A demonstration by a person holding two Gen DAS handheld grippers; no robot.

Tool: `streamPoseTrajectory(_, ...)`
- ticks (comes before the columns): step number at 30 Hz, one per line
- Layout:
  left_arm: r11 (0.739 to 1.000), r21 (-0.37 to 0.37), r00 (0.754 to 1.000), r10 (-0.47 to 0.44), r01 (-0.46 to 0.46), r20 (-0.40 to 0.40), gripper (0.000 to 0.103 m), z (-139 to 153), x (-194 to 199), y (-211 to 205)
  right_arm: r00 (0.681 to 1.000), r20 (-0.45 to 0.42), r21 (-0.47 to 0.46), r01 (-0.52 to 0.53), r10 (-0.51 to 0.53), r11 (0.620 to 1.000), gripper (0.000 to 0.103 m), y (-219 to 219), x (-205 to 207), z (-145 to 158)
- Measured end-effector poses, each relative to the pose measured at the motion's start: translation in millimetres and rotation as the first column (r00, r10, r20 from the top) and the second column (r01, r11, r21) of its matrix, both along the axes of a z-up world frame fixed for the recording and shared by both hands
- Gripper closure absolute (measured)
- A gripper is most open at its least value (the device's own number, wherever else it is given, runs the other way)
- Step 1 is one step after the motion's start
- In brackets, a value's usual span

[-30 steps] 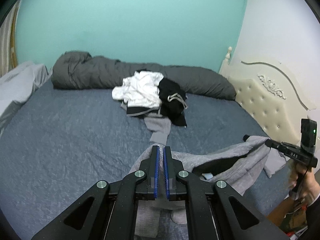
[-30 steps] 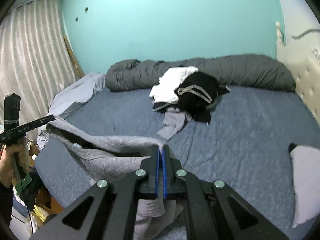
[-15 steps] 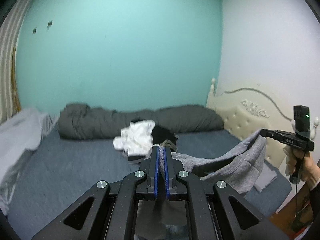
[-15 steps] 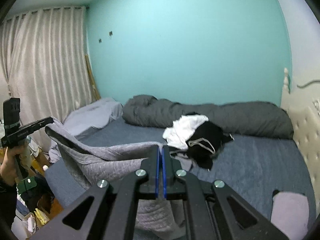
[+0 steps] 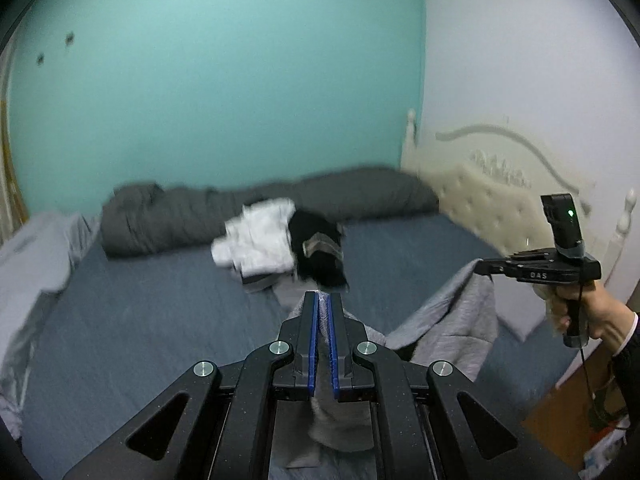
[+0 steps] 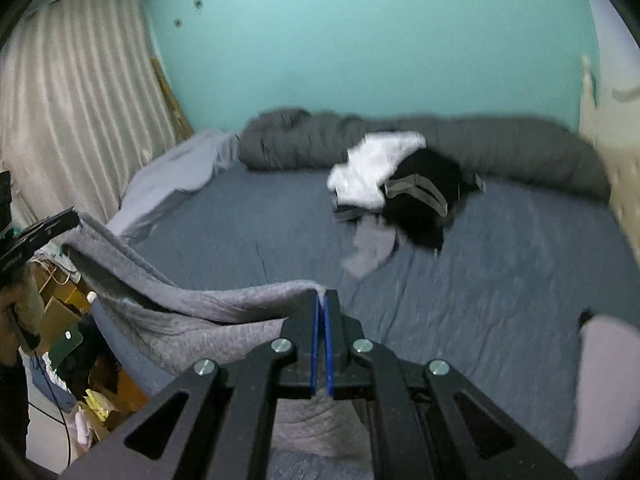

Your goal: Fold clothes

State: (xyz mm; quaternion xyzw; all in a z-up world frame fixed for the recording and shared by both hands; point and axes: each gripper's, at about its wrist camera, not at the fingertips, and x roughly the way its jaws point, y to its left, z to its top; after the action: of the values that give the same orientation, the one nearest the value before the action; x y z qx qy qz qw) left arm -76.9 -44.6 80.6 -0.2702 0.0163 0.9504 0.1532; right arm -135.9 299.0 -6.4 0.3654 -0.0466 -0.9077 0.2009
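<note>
Grey garment [image 5: 452,320] hangs stretched over the bed [image 5: 140,312]; left hand-held gripper [image 5: 322,300] and right hand-held gripper [image 6: 321,298] each pinch an edge.

The left gripper [image 5: 322,300] and right gripper [image 6: 322,296] were held raised and apart, each with jaws closed on grey fabric. The right gripper's handle was gripped by a hand [image 5: 582,308].
</note>
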Motion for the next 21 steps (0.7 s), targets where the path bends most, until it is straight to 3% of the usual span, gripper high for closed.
streamPoseTrajectory(7, 1.0, -0.011, 0.986, 0.008, -0.007, 0.169, 0.098, -96, -41, 17, 0.988, 0.123, 0.043, 0.093, -0.097, 0.995, 0.096, 4, -25, -104)
streamPoseTrajectory(12, 0.999, 0.001, 0.968, 0.032, -0.034, 0.249, 0.098, -140, -59, 17, 0.977, 0.106, 0.138, 0.17, -0.185, 0.976, 0.072, 7, -19, -136)
streamPoseTrajectory(14, 0.999, 0.004, 0.962, 0.039, -0.041, 0.271, 0.098, -153, -64, 16, 0.98, 0.071, 0.133, 0.178, -0.188, 0.975, 0.053, 6, -11, -135)
streamPoseTrajectory(16, 0.999, 0.01, 0.957, 0.044, -0.049, 0.287, 0.098, -164, -68, 15, 0.991, 0.058, 0.104, 0.114, -0.121, 0.988, 0.053, -3, 0, -138)
streamPoseTrajectory(21, 0.997, 0.04, 0.955, 0.048, -0.062, 0.291, 0.098, -170, -70, 12, 0.987, 0.143, 0.216, -0.098, 0.068, 0.972, 0.05, -54, 7, -169)
